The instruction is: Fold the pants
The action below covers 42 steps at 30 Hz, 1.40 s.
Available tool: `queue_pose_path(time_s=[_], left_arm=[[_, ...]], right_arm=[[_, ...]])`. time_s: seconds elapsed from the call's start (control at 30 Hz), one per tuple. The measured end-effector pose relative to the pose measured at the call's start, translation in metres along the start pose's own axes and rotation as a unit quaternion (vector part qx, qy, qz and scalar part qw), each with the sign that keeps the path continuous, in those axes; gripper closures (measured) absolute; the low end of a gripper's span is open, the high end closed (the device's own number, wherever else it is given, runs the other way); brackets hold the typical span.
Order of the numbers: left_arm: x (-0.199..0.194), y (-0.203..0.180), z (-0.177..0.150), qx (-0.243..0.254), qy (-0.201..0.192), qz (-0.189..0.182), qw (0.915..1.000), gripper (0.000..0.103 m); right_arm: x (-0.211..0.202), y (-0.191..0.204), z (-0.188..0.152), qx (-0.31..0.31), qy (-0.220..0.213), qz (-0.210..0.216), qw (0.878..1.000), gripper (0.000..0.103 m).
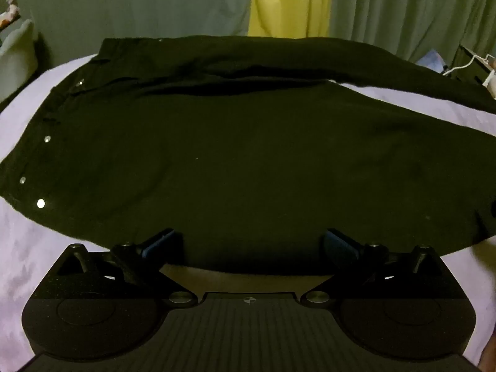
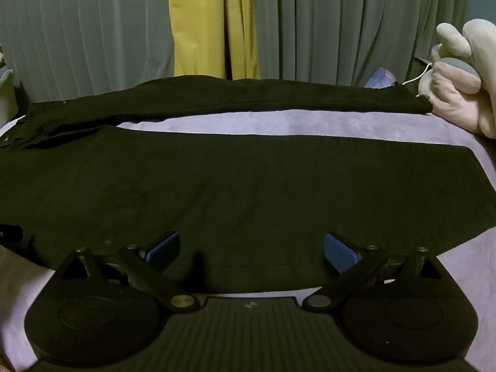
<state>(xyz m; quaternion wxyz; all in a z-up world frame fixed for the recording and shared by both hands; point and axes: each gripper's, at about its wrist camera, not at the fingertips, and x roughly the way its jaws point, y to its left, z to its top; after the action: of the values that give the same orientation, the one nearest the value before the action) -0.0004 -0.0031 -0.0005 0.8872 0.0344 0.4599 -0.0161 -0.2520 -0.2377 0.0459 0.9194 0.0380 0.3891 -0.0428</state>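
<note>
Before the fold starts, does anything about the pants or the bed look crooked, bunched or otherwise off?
Mostly no. The black pants lie spread flat on the lilac bedcover. The one flaw: the far leg splays away from the near one and looks rumpled near the waistband. Both grippers' jaws stand open and empty.

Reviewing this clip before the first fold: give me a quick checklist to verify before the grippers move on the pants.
1. Black pants spread out on the lavender cover: ok.
2. Legs apart, cover showing between them: ok.
3. Left gripper open, nothing between its fingers: ok.
4. Right gripper open, nothing between its fingers: ok.
5. Near edge of the pants lies just ahead of both grippers: ok.
6. Far leg's hem clear of the plush toy: not ok, it reaches right up to it.
</note>
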Motion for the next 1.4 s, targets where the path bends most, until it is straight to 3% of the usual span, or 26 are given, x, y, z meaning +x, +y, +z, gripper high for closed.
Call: queue_pose_path(time_s=[1.4], left_arm=[[0.002, 0.005, -0.005, -0.015, 0.006, -0.015, 0.9998, 0.0]], right_arm=[[0.002, -0.001, -0.001, -0.002, 0.004, -0.001, 1.0, 0.004]])
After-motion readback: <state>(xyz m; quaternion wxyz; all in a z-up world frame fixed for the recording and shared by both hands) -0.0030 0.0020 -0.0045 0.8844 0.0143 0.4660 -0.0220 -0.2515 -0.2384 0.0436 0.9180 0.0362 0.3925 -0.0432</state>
